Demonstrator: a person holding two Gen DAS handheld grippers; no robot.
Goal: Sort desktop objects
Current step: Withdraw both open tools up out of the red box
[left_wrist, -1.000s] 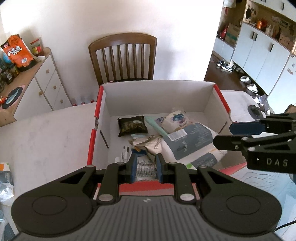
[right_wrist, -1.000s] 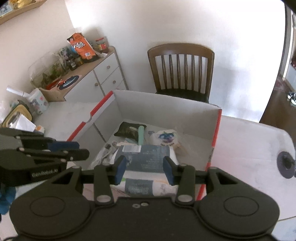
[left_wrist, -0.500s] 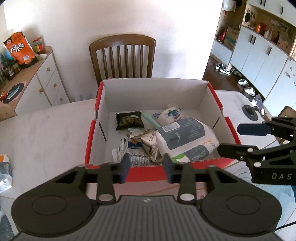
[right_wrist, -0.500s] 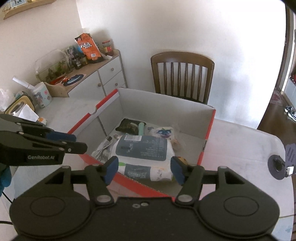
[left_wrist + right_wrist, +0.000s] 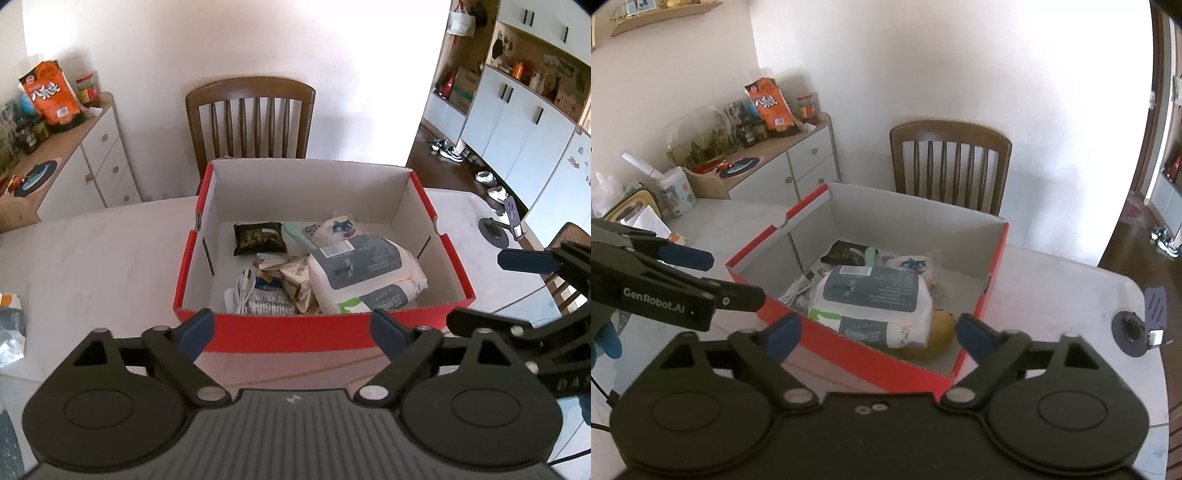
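Left wrist view: the left gripper sits nearest, jaws spread wide and opening, nothing between the blue pads; only the near red wall of the box shows in the gap. To its right, the right gripper reaches in from the edge of the frame, seen side-on.

Right wrist view: the right gripper also has its jaws wide and opening, empty, pads short of the box's near corner. The left gripper crosses the left side of this view.

Just beyond both grippers, the red cardboard box stands open-topped on the pale tabletop, white inside. Contents, near to far: a small printed packet against the near wall with white cable beside it; a brownish wrapper next to that; a large white and grey soft pack lying flat on the right half of the box, resting on other items. The right wrist view shows a yellowish round item tucked at the pack's near right end. Farther in: a dark packet, a pale green stick, a small white pouch with a blue print.

Right of the box, a dark round disc lies on the tabletop. Beyond the far wall, a wooden chair. Far left, a white sideboard carries an orange snack bag.
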